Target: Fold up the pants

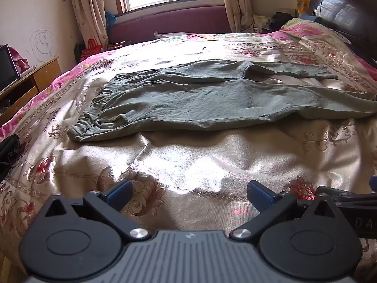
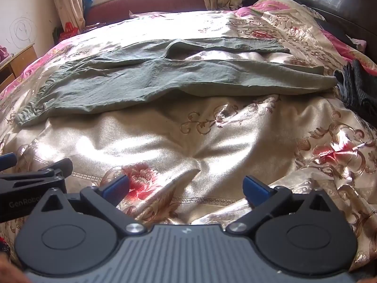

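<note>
Grey-green pants lie spread flat across the bed, with the elastic waistband at the left and both legs running to the right. They also show in the right wrist view. My left gripper is open and empty, low over the bedspread, well short of the pants. My right gripper is open and empty too, beside the left one, also short of the pants. The left gripper's side shows at the left edge of the right wrist view.
The floral satin bedspread covers the bed. A dark folded garment lies at the right near the pant cuffs. A dark headboard is at the far right, a wooden desk at the left, a window bench behind.
</note>
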### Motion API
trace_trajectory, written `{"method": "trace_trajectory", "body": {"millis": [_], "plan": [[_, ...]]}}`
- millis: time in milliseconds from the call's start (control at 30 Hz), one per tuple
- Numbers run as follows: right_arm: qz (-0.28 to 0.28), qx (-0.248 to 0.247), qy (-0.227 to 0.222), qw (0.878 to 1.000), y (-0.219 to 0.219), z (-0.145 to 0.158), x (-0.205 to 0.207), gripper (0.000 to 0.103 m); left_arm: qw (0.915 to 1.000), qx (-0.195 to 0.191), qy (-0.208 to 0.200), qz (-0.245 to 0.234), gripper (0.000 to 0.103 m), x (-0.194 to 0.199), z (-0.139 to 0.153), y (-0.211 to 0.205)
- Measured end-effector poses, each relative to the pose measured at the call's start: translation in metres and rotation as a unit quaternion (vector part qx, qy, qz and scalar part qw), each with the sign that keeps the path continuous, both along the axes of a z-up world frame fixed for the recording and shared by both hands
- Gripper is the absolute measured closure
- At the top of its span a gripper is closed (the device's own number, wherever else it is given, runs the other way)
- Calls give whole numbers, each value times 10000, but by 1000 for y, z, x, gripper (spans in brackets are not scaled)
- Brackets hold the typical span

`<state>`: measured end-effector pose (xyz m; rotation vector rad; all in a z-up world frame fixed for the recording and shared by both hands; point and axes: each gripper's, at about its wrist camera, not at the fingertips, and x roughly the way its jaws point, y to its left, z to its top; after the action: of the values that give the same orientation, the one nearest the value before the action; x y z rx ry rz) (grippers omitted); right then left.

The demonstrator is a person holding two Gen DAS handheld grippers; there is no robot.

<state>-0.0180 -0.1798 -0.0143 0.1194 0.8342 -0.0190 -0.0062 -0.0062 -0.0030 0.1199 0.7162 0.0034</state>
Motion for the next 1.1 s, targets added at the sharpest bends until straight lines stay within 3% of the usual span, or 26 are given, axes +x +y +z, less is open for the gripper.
{"method": "trace_trajectory", "body": {"millis": [1100], "plan": [[-16,-4,-107,9999,-5,2,3,1,9998,15,-164,-149,0,3,4,-4]]}}
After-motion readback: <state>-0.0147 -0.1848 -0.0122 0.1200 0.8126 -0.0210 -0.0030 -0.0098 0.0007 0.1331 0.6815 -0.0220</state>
